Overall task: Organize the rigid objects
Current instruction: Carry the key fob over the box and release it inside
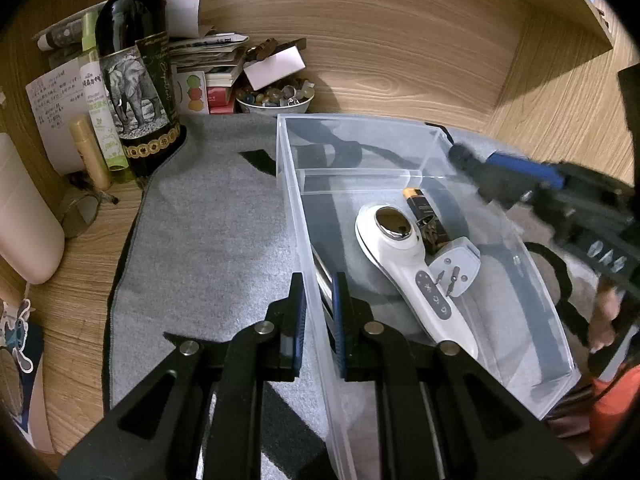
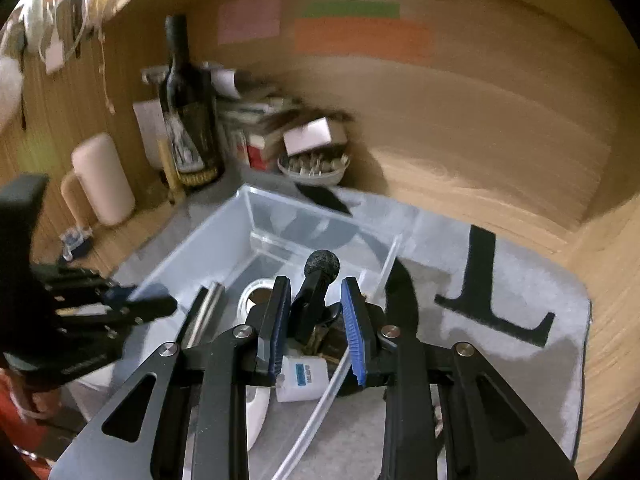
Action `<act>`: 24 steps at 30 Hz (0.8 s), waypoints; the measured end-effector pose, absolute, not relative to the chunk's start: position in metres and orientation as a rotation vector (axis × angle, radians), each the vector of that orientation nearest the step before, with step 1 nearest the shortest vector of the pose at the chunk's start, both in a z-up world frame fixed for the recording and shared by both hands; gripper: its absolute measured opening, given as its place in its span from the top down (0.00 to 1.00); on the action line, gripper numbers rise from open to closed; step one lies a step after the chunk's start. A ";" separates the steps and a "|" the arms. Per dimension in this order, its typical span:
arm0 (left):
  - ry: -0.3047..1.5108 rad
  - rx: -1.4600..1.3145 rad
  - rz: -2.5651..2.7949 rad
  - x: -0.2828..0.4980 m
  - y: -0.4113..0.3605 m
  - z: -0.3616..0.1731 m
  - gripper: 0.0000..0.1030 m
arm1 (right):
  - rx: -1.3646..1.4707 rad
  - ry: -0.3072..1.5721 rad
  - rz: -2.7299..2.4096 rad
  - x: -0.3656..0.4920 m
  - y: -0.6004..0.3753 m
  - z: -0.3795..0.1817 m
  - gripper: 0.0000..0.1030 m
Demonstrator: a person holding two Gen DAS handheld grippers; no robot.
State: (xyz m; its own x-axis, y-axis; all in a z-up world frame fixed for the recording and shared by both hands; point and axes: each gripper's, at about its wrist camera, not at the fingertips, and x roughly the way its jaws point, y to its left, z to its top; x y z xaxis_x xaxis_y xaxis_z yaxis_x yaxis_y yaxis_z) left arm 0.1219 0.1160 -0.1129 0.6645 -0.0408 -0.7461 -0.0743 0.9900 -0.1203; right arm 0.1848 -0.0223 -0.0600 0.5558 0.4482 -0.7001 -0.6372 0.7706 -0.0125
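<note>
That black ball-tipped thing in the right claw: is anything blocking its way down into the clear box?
Nothing visible covers the clear box; it has no lid. But the spot below the black ball-tipped tool in the right claw is crowded: white handheld device, battery, white adapter.

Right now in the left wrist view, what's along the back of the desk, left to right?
Pink tumbler → gold tube → green spray bottle → wine bottle → bowl of stones → clear plastic bin.

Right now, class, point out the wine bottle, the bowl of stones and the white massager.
wine bottle (image 1: 138, 92), left wrist view, elephant label
bowl (image 1: 276, 107), left wrist view, front wall
massager (image 1: 404, 252), left wrist view, white body
</note>
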 end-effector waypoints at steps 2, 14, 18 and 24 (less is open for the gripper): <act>0.844 -0.145 0.018 0.122 0.116 -0.113 0.88 | -0.291 0.764 0.656 0.187 -0.018 -0.067 0.77; 0.843 -0.144 0.018 0.122 0.115 -0.113 0.88 | -0.306 0.827 0.652 0.191 -0.010 -0.080 0.76; 0.844 -0.142 0.019 0.122 0.114 -0.113 0.88 | -0.292 0.814 0.654 0.188 -0.014 -0.073 0.71; 0.844 -0.144 0.018 0.122 0.115 -0.113 0.88 | -0.278 0.746 0.642 0.180 -0.024 -0.051 0.55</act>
